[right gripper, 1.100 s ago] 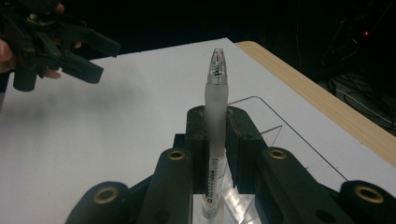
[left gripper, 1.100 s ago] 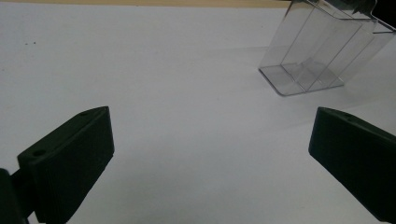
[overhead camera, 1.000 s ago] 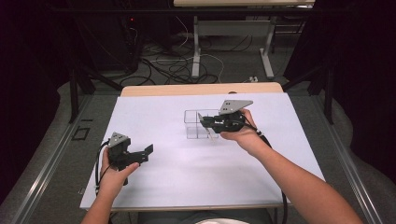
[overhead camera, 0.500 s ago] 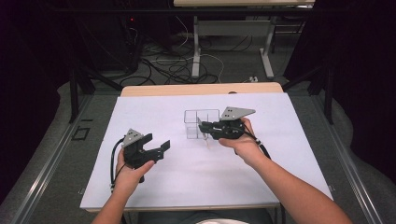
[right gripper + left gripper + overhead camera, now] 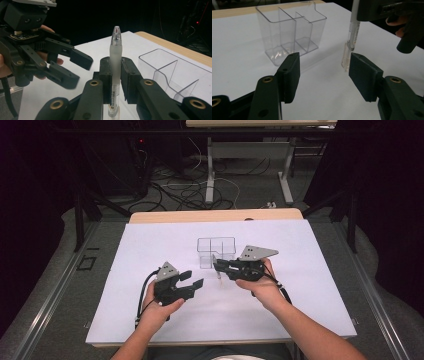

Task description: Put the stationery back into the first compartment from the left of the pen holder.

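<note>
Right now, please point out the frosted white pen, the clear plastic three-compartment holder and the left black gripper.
frosted white pen (image 5: 115, 58), right gripper view, on its barrel.
clear plastic three-compartment holder (image 5: 272, 32), left gripper view, on its front wall.
left black gripper (image 5: 196, 279), high view, midway between its fingertips.

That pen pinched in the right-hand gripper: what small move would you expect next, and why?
Probably the left gripper eases a little closer and closes on the lower end of the pen. The right gripper is shut on the pen's middle and holds it upright beside the clear divided holder. The left jaws have just been closing, yet its pads are apart, with the pen's lower end just beyond them.
</note>
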Demonstrator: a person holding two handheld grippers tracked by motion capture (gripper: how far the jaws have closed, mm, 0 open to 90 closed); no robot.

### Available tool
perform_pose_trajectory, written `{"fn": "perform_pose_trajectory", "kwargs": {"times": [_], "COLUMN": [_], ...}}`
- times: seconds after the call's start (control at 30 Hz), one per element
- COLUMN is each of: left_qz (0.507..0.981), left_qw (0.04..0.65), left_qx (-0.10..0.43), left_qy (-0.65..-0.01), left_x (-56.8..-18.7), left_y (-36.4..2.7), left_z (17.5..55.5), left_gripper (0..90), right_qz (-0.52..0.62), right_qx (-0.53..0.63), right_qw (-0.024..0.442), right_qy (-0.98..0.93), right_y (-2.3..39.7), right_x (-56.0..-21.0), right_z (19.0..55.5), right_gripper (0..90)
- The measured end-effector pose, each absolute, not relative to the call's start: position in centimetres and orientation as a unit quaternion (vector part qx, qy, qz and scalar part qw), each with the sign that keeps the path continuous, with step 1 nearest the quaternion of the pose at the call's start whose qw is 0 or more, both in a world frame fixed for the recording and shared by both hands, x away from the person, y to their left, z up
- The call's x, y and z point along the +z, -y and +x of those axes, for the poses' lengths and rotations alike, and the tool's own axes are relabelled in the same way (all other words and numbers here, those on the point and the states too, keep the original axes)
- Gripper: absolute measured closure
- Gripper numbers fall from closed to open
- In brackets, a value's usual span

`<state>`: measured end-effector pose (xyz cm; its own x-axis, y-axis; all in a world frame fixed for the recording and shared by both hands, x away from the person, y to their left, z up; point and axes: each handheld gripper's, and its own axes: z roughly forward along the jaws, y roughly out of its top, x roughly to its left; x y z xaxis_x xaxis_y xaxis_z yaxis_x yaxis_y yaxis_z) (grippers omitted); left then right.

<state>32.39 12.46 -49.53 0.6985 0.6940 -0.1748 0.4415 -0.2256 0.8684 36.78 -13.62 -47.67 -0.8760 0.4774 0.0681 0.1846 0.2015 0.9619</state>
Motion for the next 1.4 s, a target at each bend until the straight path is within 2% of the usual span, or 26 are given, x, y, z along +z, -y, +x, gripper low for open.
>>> {"fn": "perform_pose_trajectory", "kwargs": {"times": [0.1, 0.3, 0.6, 1.1, 1.4], "left_qz": [0.776, 0.759, 0.755, 0.759, 0.762], "left_qw": [0.499, 0.529, 0.539, 0.530, 0.529], "left_qx": [0.121, 0.097, 0.068, 0.068, 0.069], "left_qy": [-0.366, -0.368, -0.366, -0.372, -0.368], "left_x": [-49.6, -49.4, -49.6, -49.9, -50.0], "left_y": [-11.5, -10.5, -9.2, -7.8, -7.6], "left_z": [32.4, 32.8, 33.0, 33.7, 33.8], "left_gripper": [45.4, 50.0, 62.4, 68.7, 77.9], "right_qz": [0.217, 0.223, 0.232, 0.241, 0.237], "right_qx": [0.597, 0.601, 0.608, 0.614, 0.618], "right_qw": [0.123, 0.121, 0.115, 0.095, 0.086], "right_qy": [-0.762, -0.758, -0.751, -0.745, -0.745], "right_y": [13.5, 13.6, 13.6, 13.9, 13.5], "right_x": [-48.0, -48.4, -48.6, -48.7, -48.8], "right_z": [36.4, 36.3, 36.0, 35.7, 35.6], "right_gripper": [80.1, 80.1, 80.2, 80.1, 80.0]}}
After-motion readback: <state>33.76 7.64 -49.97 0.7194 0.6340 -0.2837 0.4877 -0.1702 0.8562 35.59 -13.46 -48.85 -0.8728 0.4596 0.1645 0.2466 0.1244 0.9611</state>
